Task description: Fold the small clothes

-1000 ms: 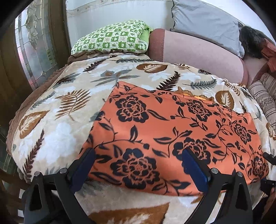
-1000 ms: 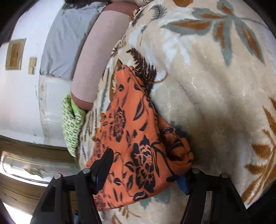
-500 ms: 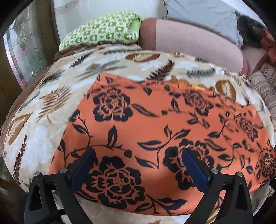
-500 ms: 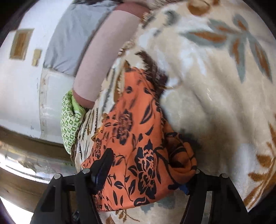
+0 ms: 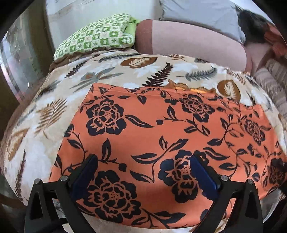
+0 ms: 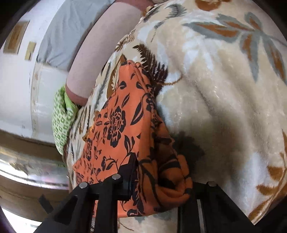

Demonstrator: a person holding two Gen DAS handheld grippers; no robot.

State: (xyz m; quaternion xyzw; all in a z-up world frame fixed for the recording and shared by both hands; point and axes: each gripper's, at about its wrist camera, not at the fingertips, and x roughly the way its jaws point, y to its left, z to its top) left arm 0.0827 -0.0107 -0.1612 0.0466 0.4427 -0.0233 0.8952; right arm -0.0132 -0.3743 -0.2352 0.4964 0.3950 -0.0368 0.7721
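An orange garment [image 5: 152, 125] with black flowers lies spread flat on a leaf-print blanket [image 5: 44, 125]. My left gripper [image 5: 143, 172] hovers open over its near edge, blue pads [image 5: 86, 172] wide apart, with the flat cloth showing between them. In the right wrist view the garment [image 6: 122, 116] stretches away to the left, and its near corner is bunched into folds. My right gripper [image 6: 161, 181] is closing on that bunched corner. One finger [image 6: 131, 170] presses into the cloth, while the other is mostly hidden behind the folds.
A green checked pillow [image 5: 96, 37], a pink bolster [image 5: 188, 39] and a grey pillow [image 5: 197, 12] line the far side against a white wall. A patterned glass panel [image 5: 16, 53] stands at the left. Striped fabric [image 5: 272, 80] lies at the right. The blanket [image 6: 224, 89] runs on to the right.
My left gripper has come in over the garment's near edge, still open. The right jaws have narrowed from wide apart onto the bunched corner.
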